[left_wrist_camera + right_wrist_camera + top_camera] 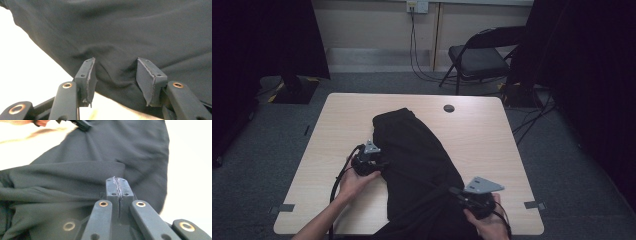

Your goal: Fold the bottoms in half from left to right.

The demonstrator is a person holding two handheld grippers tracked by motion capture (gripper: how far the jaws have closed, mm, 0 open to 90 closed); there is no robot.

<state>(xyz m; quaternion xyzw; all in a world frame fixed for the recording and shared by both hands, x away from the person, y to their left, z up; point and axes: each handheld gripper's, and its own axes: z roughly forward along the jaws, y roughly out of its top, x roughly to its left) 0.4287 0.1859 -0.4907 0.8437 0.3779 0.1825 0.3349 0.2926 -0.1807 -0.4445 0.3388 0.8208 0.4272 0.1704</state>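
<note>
- Nearest the person's edge of the surface [492, 150], the right gripper [460, 193] sits by the near right corner with its jaws pressed together. In the right gripper view [117, 185] they look fully closed, and I honestly can't tell if any cloth is caught between them or if they're just resting against a fold.
- The black garment [417, 160] (looks like pants or something similar, hard to say) runs from that near edge, where part of it hangs off, diagonally up toward the middle of the surface. It's bunched and folded over itself near the right gripper.
- A bit farther in, on the garment's left edge, the left gripper [379, 167] has its jaws spread. The left gripper view [115, 72] shows them straddling a small ridge of fabric right at the hem line, with bare surface just beside it.
- My guess at the step: closing on that left edge to spread or fold the thing. To do it well, I'd push the jaws a touch deeper so they bite a proper pinch, not just the very rim, then close before lifting.
- Far end of the garment lies near the middle, well short of the round grommet hole [449, 108] by the far edge.
</note>
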